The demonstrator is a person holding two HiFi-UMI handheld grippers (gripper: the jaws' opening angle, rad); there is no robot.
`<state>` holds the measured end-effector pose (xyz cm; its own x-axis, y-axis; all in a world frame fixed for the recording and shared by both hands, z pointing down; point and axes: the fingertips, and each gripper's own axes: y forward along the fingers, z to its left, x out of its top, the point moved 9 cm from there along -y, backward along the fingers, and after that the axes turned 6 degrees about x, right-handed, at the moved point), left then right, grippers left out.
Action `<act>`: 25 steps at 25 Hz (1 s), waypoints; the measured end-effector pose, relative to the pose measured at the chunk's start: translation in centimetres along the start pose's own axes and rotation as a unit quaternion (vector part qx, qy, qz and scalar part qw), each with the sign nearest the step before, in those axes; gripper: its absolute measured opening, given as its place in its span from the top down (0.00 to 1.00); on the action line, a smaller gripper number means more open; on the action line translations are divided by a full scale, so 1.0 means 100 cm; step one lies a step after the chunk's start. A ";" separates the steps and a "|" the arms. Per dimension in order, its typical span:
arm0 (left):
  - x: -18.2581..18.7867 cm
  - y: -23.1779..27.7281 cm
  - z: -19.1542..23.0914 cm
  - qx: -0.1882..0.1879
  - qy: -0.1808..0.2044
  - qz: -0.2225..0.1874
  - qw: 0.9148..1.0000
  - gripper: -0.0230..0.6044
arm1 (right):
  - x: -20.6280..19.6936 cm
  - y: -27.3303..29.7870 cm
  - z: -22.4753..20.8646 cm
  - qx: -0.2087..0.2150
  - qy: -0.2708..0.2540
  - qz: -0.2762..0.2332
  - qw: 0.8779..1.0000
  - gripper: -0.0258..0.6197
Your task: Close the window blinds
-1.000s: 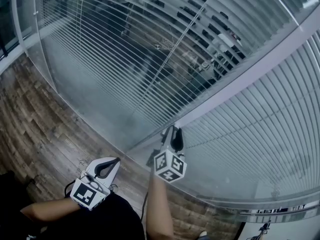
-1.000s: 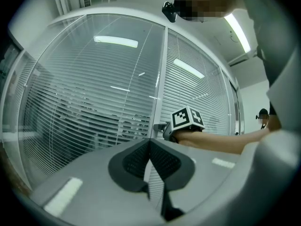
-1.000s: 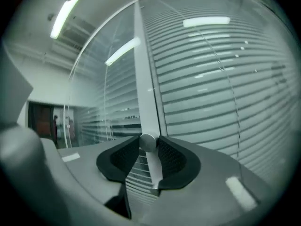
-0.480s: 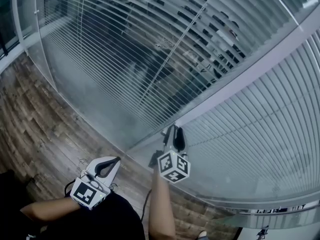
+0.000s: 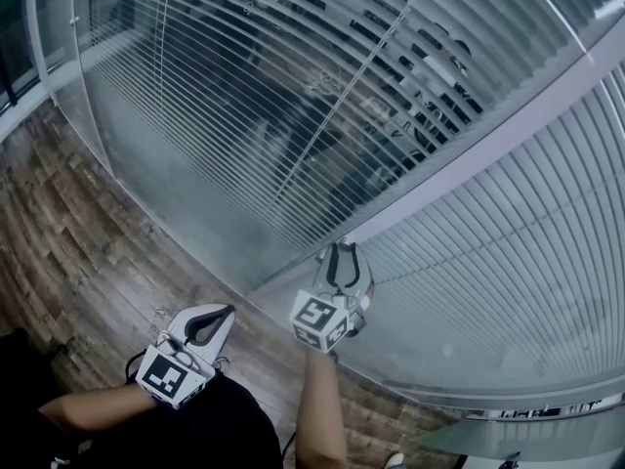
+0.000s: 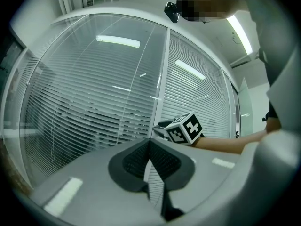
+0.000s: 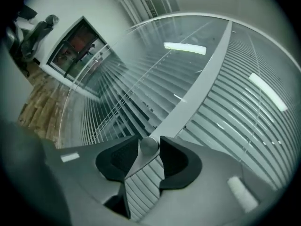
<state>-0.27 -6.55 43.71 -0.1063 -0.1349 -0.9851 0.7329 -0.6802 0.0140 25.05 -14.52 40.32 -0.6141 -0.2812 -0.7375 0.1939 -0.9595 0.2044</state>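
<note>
The right gripper [image 5: 342,262] has rolled about the line it points along. A second ago the head view showed it narrow and edge-on. Now its two fingers [image 5: 359,279] lie side by side, facing up. Its marker cube [image 5: 315,319] has turned with it, so a different face looks upward, and it sits a little further left. The fingers have just been opening. In the right gripper view the round metal knob [image 7: 149,145] stands between them, with a sliver of gap at the left pad. Any change in the tilt of the blind slats [image 5: 244,115] is too slight to tell.
</note>
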 end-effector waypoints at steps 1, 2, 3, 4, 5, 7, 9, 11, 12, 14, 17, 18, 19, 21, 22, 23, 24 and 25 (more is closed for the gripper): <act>0.000 0.000 0.000 0.001 -0.001 -0.001 1.000 0.96 | -0.001 0.001 0.000 -0.002 0.002 0.001 1.000 0.73; 0.000 0.000 0.000 0.003 -0.002 -0.002 1.000 0.96 | -0.002 0.002 -0.001 -0.003 0.008 0.000 1.000 0.74; 0.001 -0.001 0.001 0.004 -0.002 -0.003 1.000 0.96 | -0.002 0.002 -0.002 -0.004 0.018 -0.001 1.000 0.75; 0.001 -0.001 0.001 0.005 -0.002 -0.003 1.000 0.96 | -0.002 0.002 -0.003 -0.003 0.029 -0.003 1.000 0.75; 0.000 -0.001 0.002 0.005 -0.003 -0.003 1.000 0.96 | -0.003 0.002 -0.003 -0.003 0.039 -0.005 0.999 0.75; -0.001 -0.001 0.002 0.005 -0.002 -0.002 1.000 0.96 | -0.004 0.002 -0.004 -0.001 0.060 -0.010 0.998 0.75; -0.001 -0.001 0.002 0.004 -0.002 0.000 1.000 0.96 | -0.004 0.003 -0.006 0.002 0.086 -0.017 0.996 0.75; 0.001 0.000 0.002 0.002 -0.002 -0.002 1.000 0.96 | -0.003 0.003 -0.008 0.007 0.118 -0.022 0.993 0.75; 0.001 0.000 0.001 0.001 -0.003 -0.003 1.000 0.96 | -0.003 0.003 -0.008 0.009 0.135 -0.024 0.990 0.75; 0.002 0.000 0.000 0.000 -0.004 -0.001 1.000 0.96 | -0.003 0.003 -0.009 0.012 0.169 -0.029 0.985 0.75; 0.003 -0.001 -0.004 -0.003 -0.003 -0.002 1.000 0.96 | -0.004 0.001 -0.013 0.012 0.221 -0.039 0.974 0.75; 0.003 -0.002 -0.005 -0.003 -0.003 -0.001 1.000 0.96 | -0.005 0.000 -0.014 0.012 0.238 -0.043 0.970 0.75; 0.000 -0.003 -0.005 -0.002 -0.002 0.005 1.000 0.96 | -0.006 0.000 -0.015 0.012 0.254 -0.046 0.966 0.75; -0.005 -0.004 -0.005 -0.001 -0.001 0.013 1.000 0.96 | -0.010 0.000 -0.016 0.015 0.287 -0.052 0.956 0.75; -0.006 -0.003 -0.005 -0.003 -0.001 0.011 1.000 0.96 | -0.011 0.001 -0.016 0.017 0.306 -0.055 0.950 0.75; -0.005 -0.002 -0.005 -0.005 -0.003 0.010 1.000 0.96 | -0.013 0.002 -0.016 0.017 0.328 -0.057 0.943 0.76; -0.004 -0.001 -0.006 -0.007 -0.005 0.008 1.000 0.96 | -0.014 0.002 -0.016 0.017 0.351 -0.060 0.934 0.76; -0.003 0.000 -0.006 -0.008 -0.007 0.005 1.000 0.96 | -0.015 0.002 -0.016 0.016 0.375 -0.063 0.925 0.76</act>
<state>0.14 -6.03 43.88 -0.1080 -0.1523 -0.9824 0.7448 -0.6670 0.0215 27.24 -14.29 40.44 0.0762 -0.0880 -0.9932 0.1263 -0.9872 0.0972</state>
